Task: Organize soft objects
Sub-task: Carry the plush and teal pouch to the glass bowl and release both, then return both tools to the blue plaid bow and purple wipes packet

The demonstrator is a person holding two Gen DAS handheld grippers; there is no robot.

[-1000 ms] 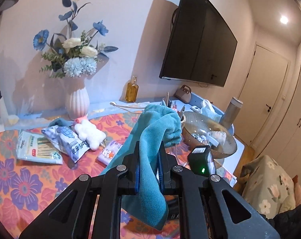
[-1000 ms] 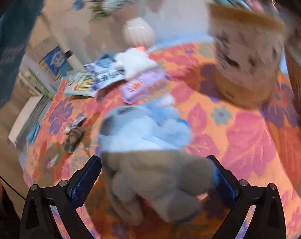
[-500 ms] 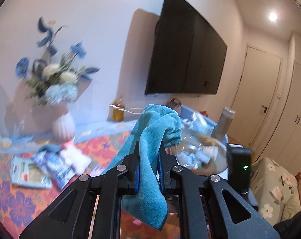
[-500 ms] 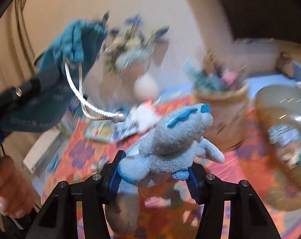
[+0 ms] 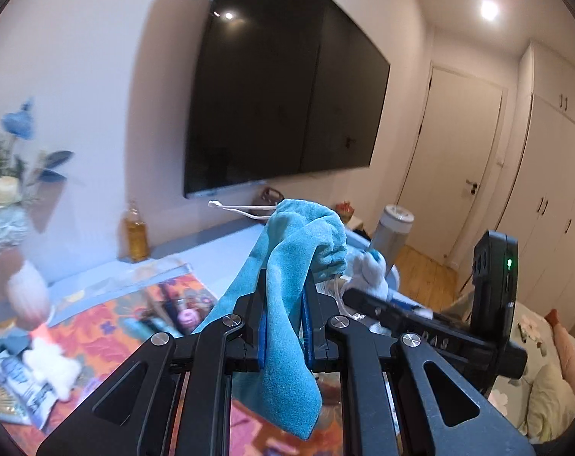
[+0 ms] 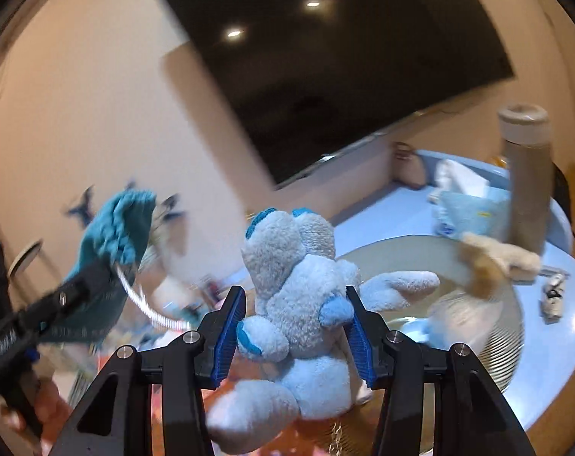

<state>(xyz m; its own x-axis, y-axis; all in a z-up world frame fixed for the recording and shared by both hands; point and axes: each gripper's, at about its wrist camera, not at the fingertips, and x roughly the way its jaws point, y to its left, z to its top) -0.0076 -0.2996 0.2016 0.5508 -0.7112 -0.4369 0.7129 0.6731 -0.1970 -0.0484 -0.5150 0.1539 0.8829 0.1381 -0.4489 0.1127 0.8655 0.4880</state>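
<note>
The surface (image 5: 108,342) carries an orange floral cloth; its far part is pale blue. On it stand a white vase (image 5: 27,298), an amber bottle (image 5: 136,237), a tall grey cylinder (image 6: 525,174) and a wide ribbed bowl (image 6: 504,345). Printed packets (image 5: 17,391) lie flat.

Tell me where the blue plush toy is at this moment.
In the right wrist view, the blue plush toy sits centre frame, clamped in the right claw, lifted just left of the wire basket.
</note>
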